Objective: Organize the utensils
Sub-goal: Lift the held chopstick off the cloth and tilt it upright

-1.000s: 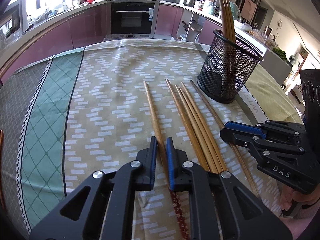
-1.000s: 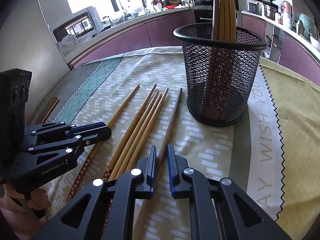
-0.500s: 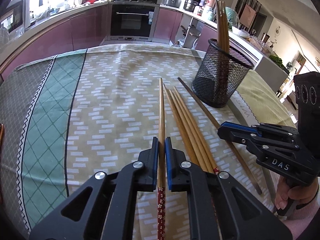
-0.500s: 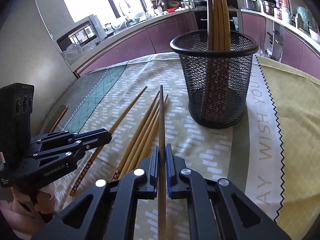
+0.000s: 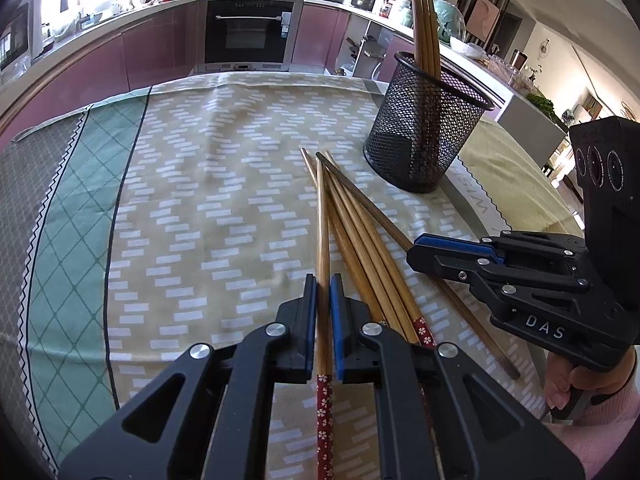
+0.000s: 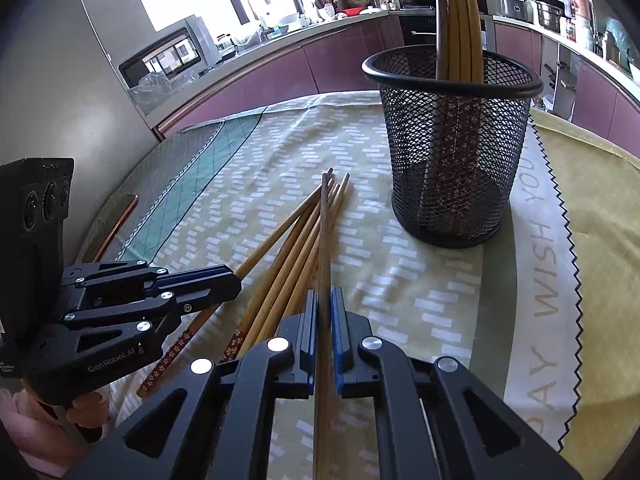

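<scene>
My left gripper (image 5: pixel 324 292) is shut on a light wooden chopstick (image 5: pixel 322 216) with a red flowered end, and the chopstick points straight ahead. My right gripper (image 6: pixel 324 300) is shut on a darker brown chopstick (image 6: pixel 323 232). Both held sticks slant across several loose chopsticks (image 5: pixel 360 236) lying together on the patterned tablecloth (image 5: pixel 200 208). A black mesh cup (image 6: pixel 452 140) stands upright beyond them to the right, with several chopsticks (image 6: pixel 456 12) upright inside. Each gripper shows in the other's view: the right gripper (image 5: pixel 416 244) at the right, the left gripper (image 6: pixel 236 280) at the left.
A copper-coloured bar (image 6: pixel 116 224) lies at the table's far left edge. A hand in a pink sleeve (image 5: pixel 580 384) holds the right gripper's handle. Purple kitchen cabinets and an oven (image 5: pixel 252 32) stand beyond the table's far edge.
Both grippers closed from a slight gap onto their chopsticks. The held sticks now point along the fingers, their tips crossing over the loose pile. The mesh cup looks farther away in the left wrist view.
</scene>
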